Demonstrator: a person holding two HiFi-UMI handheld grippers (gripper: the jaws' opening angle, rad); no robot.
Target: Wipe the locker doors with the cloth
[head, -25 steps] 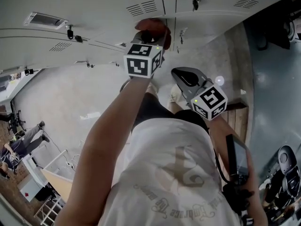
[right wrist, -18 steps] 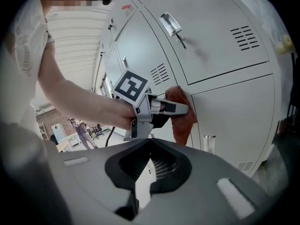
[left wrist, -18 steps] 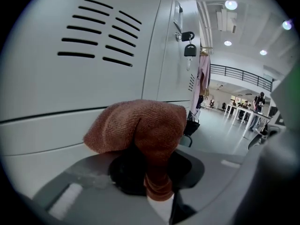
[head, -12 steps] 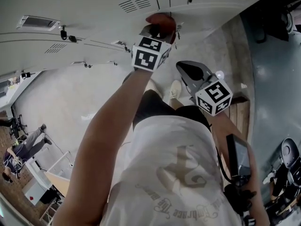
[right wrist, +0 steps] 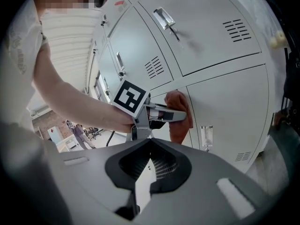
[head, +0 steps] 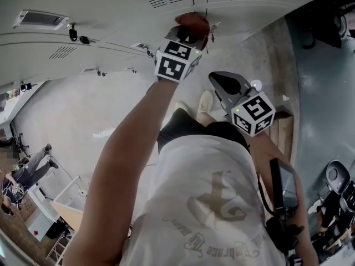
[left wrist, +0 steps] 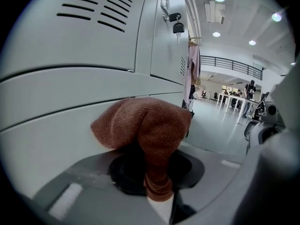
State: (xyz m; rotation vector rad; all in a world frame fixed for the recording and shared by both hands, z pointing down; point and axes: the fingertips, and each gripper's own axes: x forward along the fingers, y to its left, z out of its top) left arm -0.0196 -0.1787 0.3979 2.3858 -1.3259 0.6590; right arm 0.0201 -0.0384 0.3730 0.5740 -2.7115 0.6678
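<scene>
Grey locker doors (head: 111,4) fill the wall in front of the person, stacked in rows with a horizontal seam between the upper and lower ones. The rust-brown cloth (head: 193,22) is bunched against the top edge of a lower door, close to the corner where that seam meets the vertical one. It looks pressed flat to the metal, and its loose end hangs down along the door. The left gripper (head: 186,33) is stretched out to the lockers with its jaws clamped on the cloth's tail. The wad therefore lies straight ahead of the jaws, between them and the door. The right gripper (head: 224,85) hangs lower and well back from the lockers, jaws closed on nothing. The left is plainly the nearer hand, so I'd expect the next stroke to be a sideways or downward sweep from there.
</scene>
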